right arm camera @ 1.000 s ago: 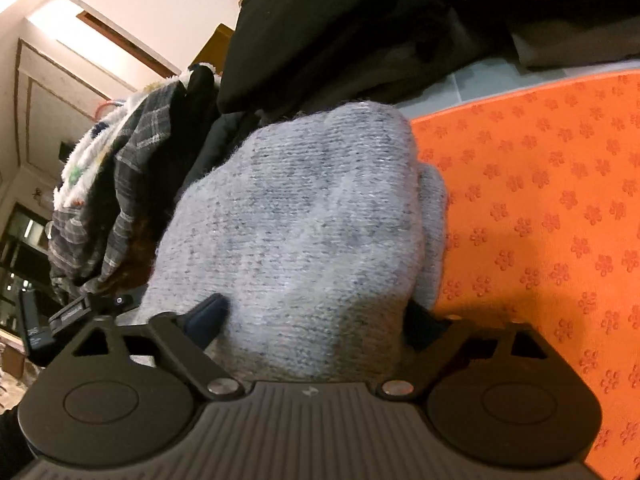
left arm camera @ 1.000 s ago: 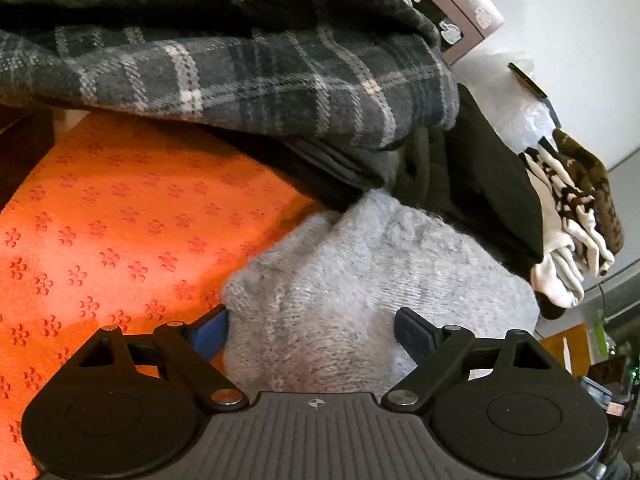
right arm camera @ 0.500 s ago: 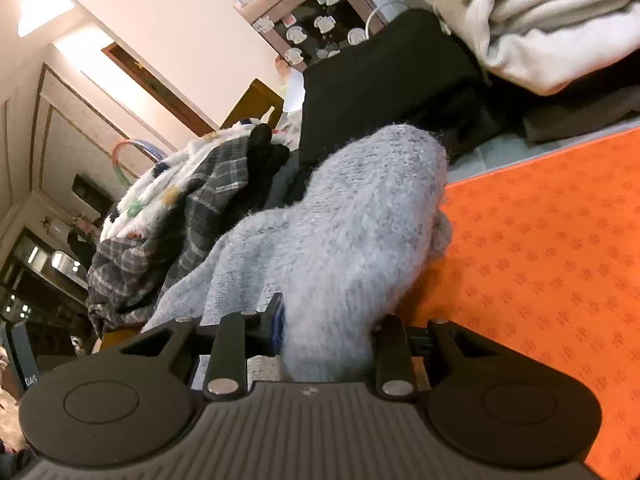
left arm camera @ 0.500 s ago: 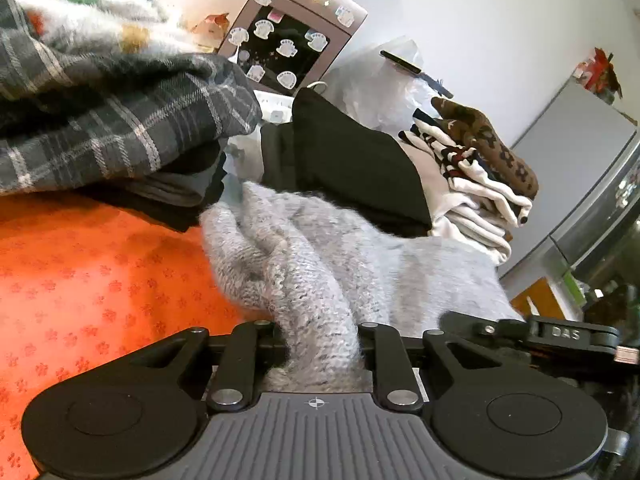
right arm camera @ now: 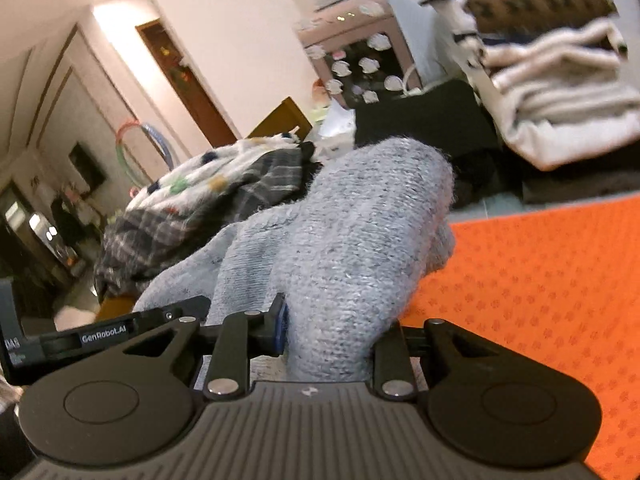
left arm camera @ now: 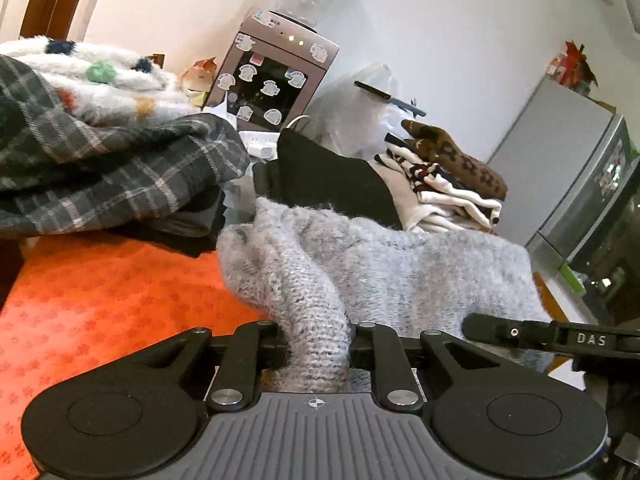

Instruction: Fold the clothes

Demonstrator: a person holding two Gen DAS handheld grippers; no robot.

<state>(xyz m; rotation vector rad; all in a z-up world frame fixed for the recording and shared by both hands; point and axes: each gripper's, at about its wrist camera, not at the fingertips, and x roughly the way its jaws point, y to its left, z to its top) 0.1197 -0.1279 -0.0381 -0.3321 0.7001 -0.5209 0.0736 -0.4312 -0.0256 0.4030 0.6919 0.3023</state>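
**Grey knit gripped from both sides**

While the fuzzy grey knitted sweater [left arm camera: 384,264] lies bunched on the orange mat with a small flower print [left arm camera: 100,300], both grippers have hold of it. At the left gripper [left arm camera: 316,344] the jaws are clenched on a thick fold of the knit. At the right gripper [right arm camera: 328,332] the jaws likewise pinch a rounded bulge of the same sweater [right arm camera: 352,240], lifted above the mat [right arm camera: 540,280]. Just behind the sweater sits a dark grey plaid garment [left arm camera: 112,176] under a white fleecy piece with coloured dots [left arm camera: 100,76]. A folded stack of cream, striped and brown clothes [left arm camera: 448,184] stands farther right, near a sticker-covered water dispenser [left arm camera: 276,80].
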